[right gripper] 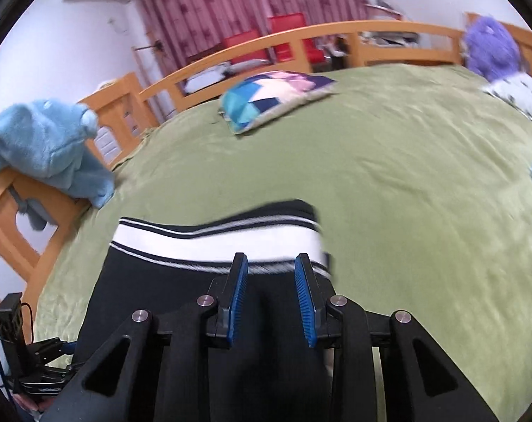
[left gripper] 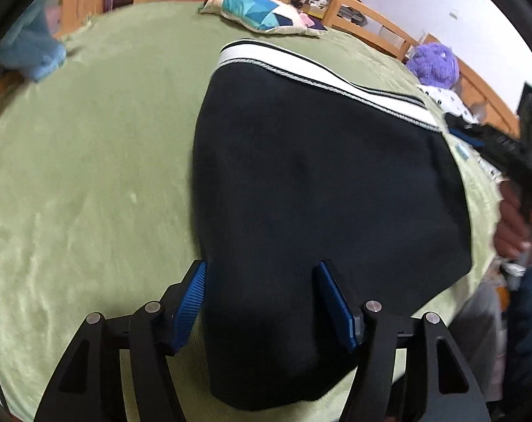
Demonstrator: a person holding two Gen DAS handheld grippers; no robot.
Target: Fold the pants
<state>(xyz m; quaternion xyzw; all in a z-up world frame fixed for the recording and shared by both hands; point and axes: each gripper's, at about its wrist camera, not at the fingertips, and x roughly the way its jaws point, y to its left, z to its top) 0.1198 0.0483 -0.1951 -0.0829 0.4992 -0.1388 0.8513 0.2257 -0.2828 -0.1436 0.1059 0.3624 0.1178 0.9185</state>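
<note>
Black pants (left gripper: 318, 176) with a white, black-striped waistband (left gripper: 318, 70) lie folded flat on the green bed cover (left gripper: 90, 176). My left gripper (left gripper: 261, 265) hovers over their near left edge, open, its blue pads (left gripper: 192, 302) wide apart and not pressing the cloth. In the right wrist view the pants (right gripper: 153, 288) fill the lower middle, and the right gripper (right gripper: 271, 258) stands just short of the waistband (right gripper: 213, 242). Its pads (right gripper: 238, 299) are a little apart, with black cloth showing below the gap. A hand (left gripper: 512, 225) holds that gripper at the left view's right edge.
A patchwork pillow (right gripper: 273, 98) lies at the far side of the bed. A blue plush (right gripper: 48, 147) hangs over the wooden rail (right gripper: 19, 218) on the left, and a purple plush (right gripper: 491, 49) sits at the far right. Dark clothes (left gripper: 477, 137) lie right of the pants.
</note>
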